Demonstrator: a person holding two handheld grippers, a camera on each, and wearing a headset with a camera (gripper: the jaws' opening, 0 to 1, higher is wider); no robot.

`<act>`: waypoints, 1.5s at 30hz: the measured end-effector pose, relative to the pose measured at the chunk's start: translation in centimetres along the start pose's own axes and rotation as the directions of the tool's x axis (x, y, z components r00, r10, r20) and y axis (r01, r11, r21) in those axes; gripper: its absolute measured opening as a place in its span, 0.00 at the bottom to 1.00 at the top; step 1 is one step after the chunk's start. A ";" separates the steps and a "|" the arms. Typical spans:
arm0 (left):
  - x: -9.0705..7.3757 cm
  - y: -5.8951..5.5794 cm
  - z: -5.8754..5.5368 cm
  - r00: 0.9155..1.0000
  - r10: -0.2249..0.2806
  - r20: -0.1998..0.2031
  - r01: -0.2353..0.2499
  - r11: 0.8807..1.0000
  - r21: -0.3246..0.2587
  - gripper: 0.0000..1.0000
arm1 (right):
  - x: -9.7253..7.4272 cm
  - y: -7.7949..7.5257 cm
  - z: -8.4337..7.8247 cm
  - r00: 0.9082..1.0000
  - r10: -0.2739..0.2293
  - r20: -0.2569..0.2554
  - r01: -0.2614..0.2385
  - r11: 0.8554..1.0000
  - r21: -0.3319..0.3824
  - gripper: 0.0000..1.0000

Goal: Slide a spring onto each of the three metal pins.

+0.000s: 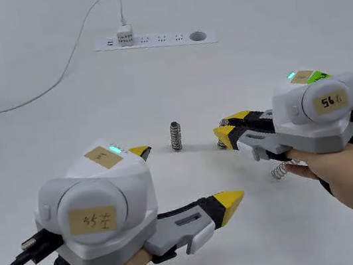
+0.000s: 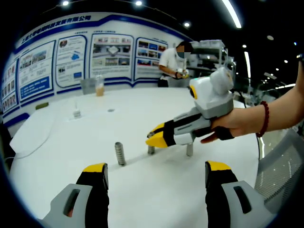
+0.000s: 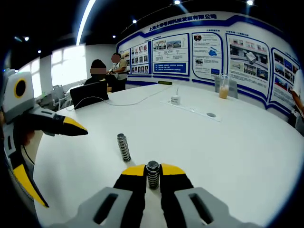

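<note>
Judging by the springs in place, the task stands at about one done, one in hand and one to go. The first pin [image 1: 176, 136] stands upright on the table [image 1: 61, 124] with a spring seated along its length.

Just right of the first pin, the right hand-held gripper [image 1: 225, 133] is clamped on a second spring [image 3: 152, 175], held upright between its yellow tips. Whether that spring is fully down on its pin cannot be told, since the jaws cover its base.

Further right of the first pin, the left gripper view shows a third pin [image 2: 189, 150], apparently bare (it is small and partly masked by the gripper above it, so this is a judgement). A loose spring [image 1: 279, 171] lies on its side to the right of the first pin and nearer the person. It is probably the one meant for the third pin.

The left hand-held gripper [image 1: 185, 175] hovers on the person's side of the first pin, jaws wide apart and holding nothing.

Surroundings: a strip [image 1: 155, 40] with a charger [image 1: 125, 35] plugged in lies well beyond the first pin, clear of the work. Nothing on the table blocks the pins. The one obstruction noted is the right hand-held gripper itself, which sits close over the loose spring and screens the third pin in the head view.
</note>
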State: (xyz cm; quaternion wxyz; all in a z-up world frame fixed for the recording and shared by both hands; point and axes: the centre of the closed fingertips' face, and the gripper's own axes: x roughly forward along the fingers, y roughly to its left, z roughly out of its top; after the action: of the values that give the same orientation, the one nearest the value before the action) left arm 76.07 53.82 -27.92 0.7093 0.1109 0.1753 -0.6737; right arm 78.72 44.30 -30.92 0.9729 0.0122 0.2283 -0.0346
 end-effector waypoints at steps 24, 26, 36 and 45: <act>0.1 -1.0 0.6 0.999 -0.020 0.030 0.019 1.000 0.024 0.87 | -3.1 0.5 2.4 0.999 0.051 0.013 -0.052 0.997 0.048 0.32; 0.2 -1.2 0.6 0.999 -0.027 0.029 0.026 0.999 0.024 0.87 | -3.6 0.5 2.6 0.999 0.052 0.016 -0.052 0.997 0.049 0.34; 0.7 -2.7 0.7 0.997 -0.081 0.016 0.080 0.995 0.064 0.84 | -6.0 0.2 3.5 0.999 0.037 0.026 -0.039 0.996 0.076 0.45; 1.3 -4.2 0.4 0.992 -0.128 -0.013 0.128 0.987 0.100 0.80 | -7.8 -0.3 3.1 1.000 0.022 0.022 -0.024 0.995 0.101 0.51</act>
State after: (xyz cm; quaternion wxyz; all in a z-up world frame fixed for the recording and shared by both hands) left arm 71.92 52.17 -27.78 0.6576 0.1372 0.1499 -0.7255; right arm 73.10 44.34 -24.69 0.9737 0.0640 0.2160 -0.0349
